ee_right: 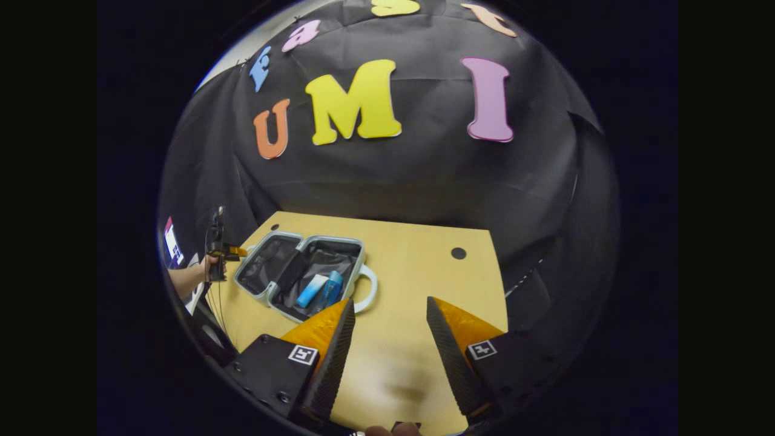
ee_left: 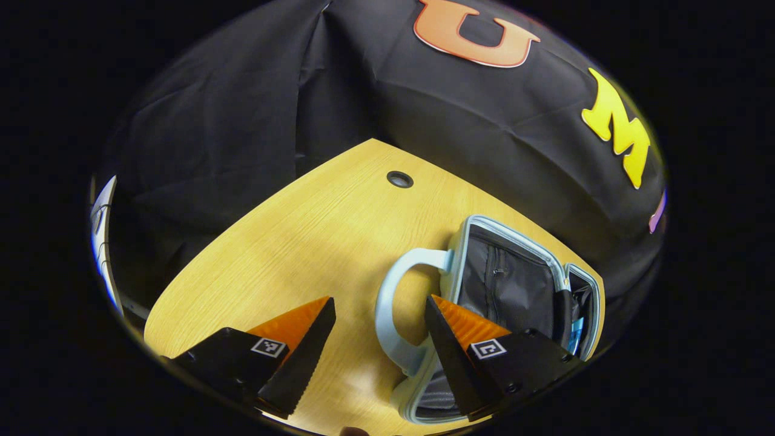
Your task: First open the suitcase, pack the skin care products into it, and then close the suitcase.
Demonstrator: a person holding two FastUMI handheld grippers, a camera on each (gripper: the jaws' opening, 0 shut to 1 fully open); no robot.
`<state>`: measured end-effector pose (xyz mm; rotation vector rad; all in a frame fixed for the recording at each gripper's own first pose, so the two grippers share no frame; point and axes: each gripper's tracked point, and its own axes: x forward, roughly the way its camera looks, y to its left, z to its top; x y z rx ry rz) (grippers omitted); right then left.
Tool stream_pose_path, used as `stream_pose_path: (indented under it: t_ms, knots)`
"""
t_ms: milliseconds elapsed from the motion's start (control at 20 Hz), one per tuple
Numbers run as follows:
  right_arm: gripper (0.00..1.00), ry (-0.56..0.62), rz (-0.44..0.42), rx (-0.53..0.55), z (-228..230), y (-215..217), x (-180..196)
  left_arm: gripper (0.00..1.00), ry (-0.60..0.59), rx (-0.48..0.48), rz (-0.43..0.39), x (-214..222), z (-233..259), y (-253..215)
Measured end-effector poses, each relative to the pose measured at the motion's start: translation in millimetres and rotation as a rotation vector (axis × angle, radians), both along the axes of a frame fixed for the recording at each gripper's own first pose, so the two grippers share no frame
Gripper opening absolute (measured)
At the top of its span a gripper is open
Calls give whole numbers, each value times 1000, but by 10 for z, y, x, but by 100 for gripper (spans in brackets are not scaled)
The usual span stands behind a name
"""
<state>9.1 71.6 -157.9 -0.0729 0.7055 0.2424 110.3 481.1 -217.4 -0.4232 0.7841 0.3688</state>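
Fingers of both grippers apart, suitcase [ee_right: 301,274] open, tubes [ee_right: 321,289] inside, no legible labels

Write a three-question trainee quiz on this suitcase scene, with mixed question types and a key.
1. True or false: the suitcase lies open on the wooden table.
2. Multiple choice: the blue tube and blue bottle lie: A in the suitcase, B on the bare table, C between the right gripper's fingers.
3. Fill in: the left gripper is ____, holding nothing.

Key: 1 true; 2 A; 3 open.
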Motion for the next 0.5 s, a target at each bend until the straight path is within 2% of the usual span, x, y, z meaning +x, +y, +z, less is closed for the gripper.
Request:
stream_pose_path:
  t_ms: [100, 200, 250, 300, 450, 500]
  knots:
    - [72, -10, -4, -26, 58, -92, -85, 92, 32, -26, 10, 68, -92, -14]
    - [71, -33, 4, -68, 106, -159, -117, 84, 43, -65, 3, 106, -140, -73]
    - [71, -46, 7, -81, 142, -184, -132, 69, 39, -87, 5, 141, -149, -110]
    - [72, -57, 11, -99, 169, -198, -147, 66, 25, -126, 12, 191, -133, -155]
    - [72, -92, 20, -98, 272, -134, -160, 27, 32, -163, 86, 177, -137, -73]
    - [72, -100, 25, -81, 304, -90, -187, 18, 34, -184, 102, 155, -87, -89]
